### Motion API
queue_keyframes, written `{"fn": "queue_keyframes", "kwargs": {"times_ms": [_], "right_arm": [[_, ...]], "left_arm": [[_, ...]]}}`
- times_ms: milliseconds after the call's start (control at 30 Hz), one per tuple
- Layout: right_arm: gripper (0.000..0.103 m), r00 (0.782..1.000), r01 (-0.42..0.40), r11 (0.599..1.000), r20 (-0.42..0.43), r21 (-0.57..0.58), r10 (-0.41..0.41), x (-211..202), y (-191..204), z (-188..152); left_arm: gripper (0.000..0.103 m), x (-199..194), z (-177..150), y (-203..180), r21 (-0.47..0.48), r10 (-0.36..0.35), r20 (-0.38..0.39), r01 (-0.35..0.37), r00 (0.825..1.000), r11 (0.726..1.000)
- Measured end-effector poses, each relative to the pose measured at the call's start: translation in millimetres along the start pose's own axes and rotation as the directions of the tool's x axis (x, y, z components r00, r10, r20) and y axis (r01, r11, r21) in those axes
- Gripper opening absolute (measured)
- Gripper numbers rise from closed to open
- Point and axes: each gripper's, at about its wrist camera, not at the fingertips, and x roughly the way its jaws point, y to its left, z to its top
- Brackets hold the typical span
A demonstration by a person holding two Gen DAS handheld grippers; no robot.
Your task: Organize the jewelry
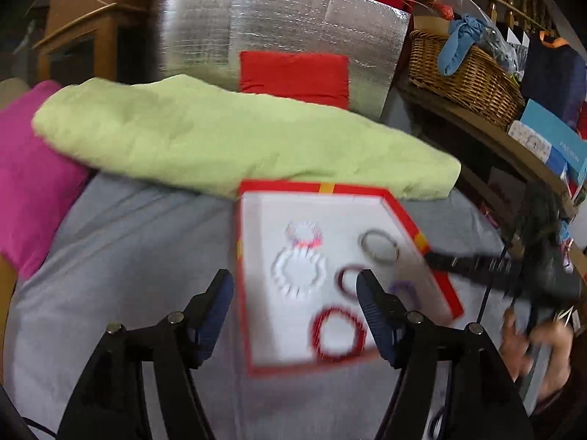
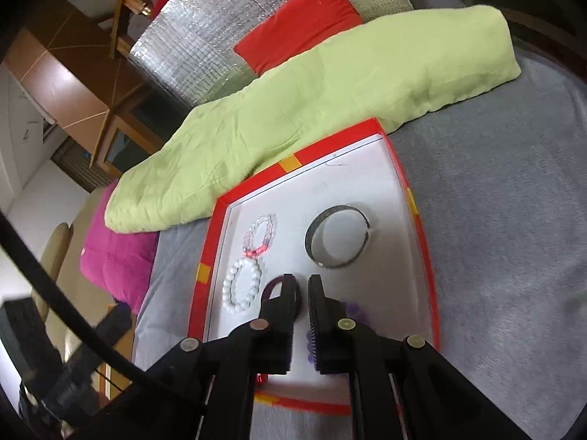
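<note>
Six bracelets [image 2: 243, 286] in red tray [image 2: 422, 220].

Left tool [image 1: 295, 286] jaws spread wide, right tool [image 2: 301, 286] nearly closed, empty

Your left wrist view is smeared: the red-rimmed tray [image 1: 403, 209] and the bracelets in it lose their edges, and the red beaded bracelet [image 1: 339, 335] reads only as a blurred ring. Your left gripper's finger [image 1: 378, 311] covers part of the dark bracelet [image 1: 346, 278]. In the right wrist view, your gripper's fingers [image 2: 323, 315] hide most of the purple bracelet [image 2: 350, 308], and the tray's near corner is cut off behind them.
</note>
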Motion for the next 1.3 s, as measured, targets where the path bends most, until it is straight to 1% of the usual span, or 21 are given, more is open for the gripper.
{"fn": "queue_keyframes", "kwargs": {"times_ms": [67, 133, 200, 333, 433, 567, 667, 767, 867, 933, 1000, 1033, 1067, 1100, 1167, 1233, 1300], "right_arm": [[0.034, 1.0, 0.008, 1.0, 0.002, -0.027, -0.008, -13, -1, -7], [0.038, 1.0, 0.015, 0.998, 0.004, -0.053, -0.015, -27, -4, -19], [0.038, 1.0, 0.019, 0.997, -0.013, -0.073, -0.02, -39, -8, -32], [0.038, 0.999, 0.031, 0.996, -0.019, -0.081, -0.033, -61, -19, -58], [0.038, 0.998, 0.034, 0.997, -0.047, -0.069, -0.037, -77, -29, -84], [0.038, 0.996, 0.002, 1.0, -0.086, -0.028, -0.004, -89, -34, -116], [0.038, 0.991, -0.02, 1.0, -0.135, -0.021, 0.017, -85, -30, -138], [0.038, 0.988, -0.02, 1.0, -0.153, -0.015, 0.017, -76, -27, -146], [0.038, 0.985, 0.012, 1.0, -0.174, -0.02, -0.015, -61, -24, -151], [0.039, 0.984, 0.039, 0.998, -0.175, -0.049, -0.047, -53, -19, -152], [0.031, 0.984, 0.077, 0.99, -0.153, -0.118, -0.095, -48, -8, -152], [0.017, 0.983, 0.092, 0.986, -0.147, -0.141, -0.113, -46, -5, -152], [0.014, 0.98, 0.103, 0.982, -0.15, -0.16, -0.128, -44, -3, -152], [0.013, 0.979, 0.111, 0.979, -0.153, -0.169, -0.138, -42, -3, -152], [0.012, 0.982, 0.118, 0.98, -0.131, -0.161, -0.14, -43, -3, -150], [0.012, 0.986, 0.115, 0.982, -0.104, -0.152, -0.131, -46, -3, -147], [0.012, 0.99, 0.108, 0.985, -0.08, -0.137, -0.119, -50, -4, -144]], "left_arm": [[0.07, -8, -21, 3, 0.001, 0.03, 0.0, -0.03, 1.0, 1.0], [0.07, -14, -39, 2, 0.009, 0.034, -0.027, -0.033, 0.999, 0.999], [0.07, -18, -52, -3, 0.029, 0.028, -0.056, -0.027, 0.998, 0.999], [0.07, -31, -73, -13, 0.063, -0.003, -0.076, 0.008, 0.997, 0.998], [0.07, -40, -88, -18, 0.083, -0.029, -0.085, 0.036, 0.996, 0.996], [0.07, -47, -106, -24, 0.107, -0.07, -0.101, 0.08, 0.992, 0.991], [0.07, -43, -114, -25, 0.1, -0.104, -0.126, 0.117, 0.987, 0.988], [0.07, -38, -121, -28, 0.097, -0.134, -0.146, 0.149, 0.98, 0.984], [0.07, -33, -125, -31, 0.088, -0.175, -0.165, 0.191, 0.971, 0.978], [0.069, -27, -128, -35, 0.093, -0.186, -0.189, 0.206, 0.964, 0.974], [0.069, -22, -131, -40, 0.11, -0.186, -0.209, 0.212, 0.96, 0.971], [0.066, -20, -132, -41, 0.117, -0.181, -0.216, 0.209, 0.96, 0.971], [0.057, -17, -133, -43, 0.124, -0.172, -0.223, 0.203, 0.959, 0.971], [0.053, -12, -134, -44, 0.125, -0.165, -0.239, 0.199, 0.957, 0.972], [0.042, -4, -135, -43, 0.113, -0.153, -0.258, 0.187, 0.954, 0.976], [0.037, -2, -134, -42, 0.117, -0.144, -0.253, 0.178, 0.957, 0.977], [0.026, 0, -132, -44, 0.121, -0.155, -0.247, 0.189, 0.957, 0.974]]}}
